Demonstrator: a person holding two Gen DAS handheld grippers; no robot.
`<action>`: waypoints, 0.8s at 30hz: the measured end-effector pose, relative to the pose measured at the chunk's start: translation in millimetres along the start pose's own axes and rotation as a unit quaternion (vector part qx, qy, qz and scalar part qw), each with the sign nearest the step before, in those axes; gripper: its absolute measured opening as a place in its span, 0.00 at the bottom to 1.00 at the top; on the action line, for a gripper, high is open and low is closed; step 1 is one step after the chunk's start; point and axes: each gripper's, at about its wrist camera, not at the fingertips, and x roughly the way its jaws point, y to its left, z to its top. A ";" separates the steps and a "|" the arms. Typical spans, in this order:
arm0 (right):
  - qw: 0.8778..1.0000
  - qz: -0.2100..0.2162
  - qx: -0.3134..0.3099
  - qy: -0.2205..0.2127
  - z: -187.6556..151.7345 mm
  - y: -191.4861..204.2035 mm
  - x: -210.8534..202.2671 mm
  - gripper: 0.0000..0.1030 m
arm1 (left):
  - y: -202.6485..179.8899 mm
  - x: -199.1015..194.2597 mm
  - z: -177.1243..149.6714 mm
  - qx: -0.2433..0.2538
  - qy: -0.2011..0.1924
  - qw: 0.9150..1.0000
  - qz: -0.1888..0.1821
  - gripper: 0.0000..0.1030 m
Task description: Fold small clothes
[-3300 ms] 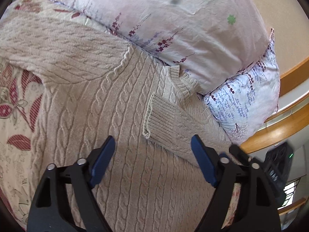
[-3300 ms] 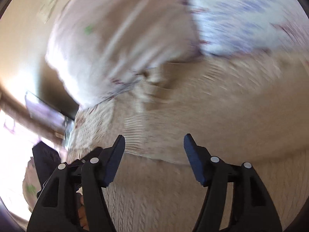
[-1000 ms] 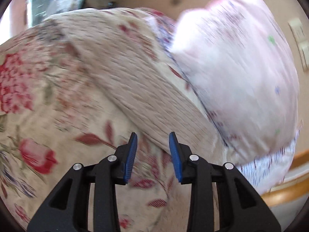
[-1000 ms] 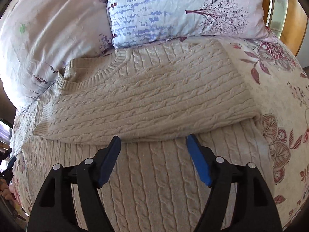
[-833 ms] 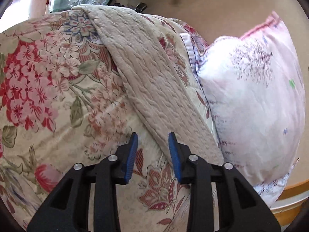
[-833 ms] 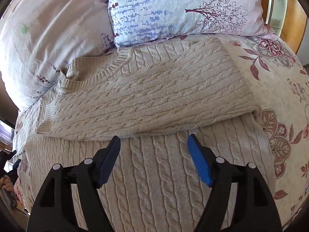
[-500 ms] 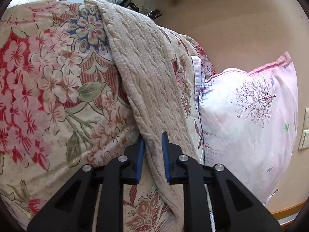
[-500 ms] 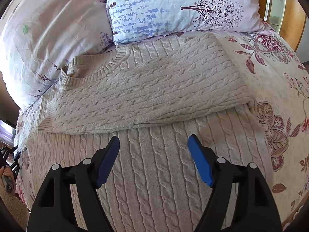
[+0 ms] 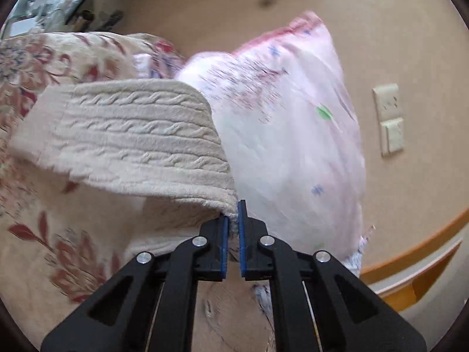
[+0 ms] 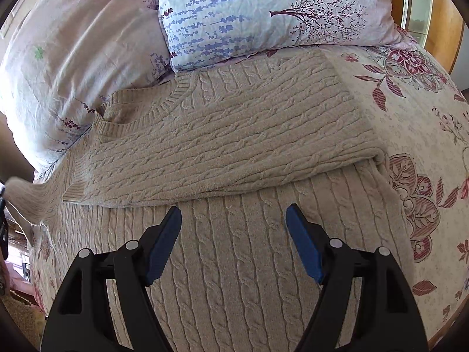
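A beige cable-knit sweater [image 10: 234, 249] lies on the floral bedspread [image 10: 416, 135], with one sleeve [image 10: 228, 143] folded across its chest below the collar. In the left wrist view the other sleeve [image 9: 126, 135] hangs lifted off the bed, and my left gripper [image 9: 232, 220] is shut on its edge. That raised sleeve shows at the far left edge of the right wrist view as a pale blurred tip [image 10: 20, 196]. My right gripper [image 10: 234, 226] hovers open over the sweater's body, just below the folded sleeve, with nothing between its fingers.
A pink pillow [image 9: 281, 135] and a blue-flowered pillow [image 10: 275, 11] lean at the head of the bed, right behind the sweater's collar. A wooden headboard [image 10: 439, 29] curves at the right. A beige wall with a light switch [image 9: 388, 117] stands behind.
My left gripper shut on the sleeve lying along the bed's edge and lifted it off the bedspread, swinging toward the pink pillow. My right gripper stayed open over the sweater.
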 end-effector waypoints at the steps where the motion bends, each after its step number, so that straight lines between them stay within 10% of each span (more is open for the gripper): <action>1: 1.000 0.001 0.001 0.000 -0.1 -0.2 -0.1 0.73 | -13.6 6.8 -13.0 0.012 0.014 1.000 -0.017 0.05; 6: 1.000 0.005 0.006 0.000 -3.0 -5.0 -2.5 0.73 | -47.0 56.1 -86.2 0.048 0.091 0.993 -0.048 0.05; 14: 1.000 0.004 0.025 -0.002 -6.9 -24.8 -10.0 0.73 | -15.6 114.2 -163.9 0.043 0.176 0.983 0.026 0.06; 24: 1.000 0.004 0.025 -0.003 -9.9 -27.9 -11.8 0.73 | 14.9 112.3 -153.3 -0.009 0.170 0.984 0.053 0.29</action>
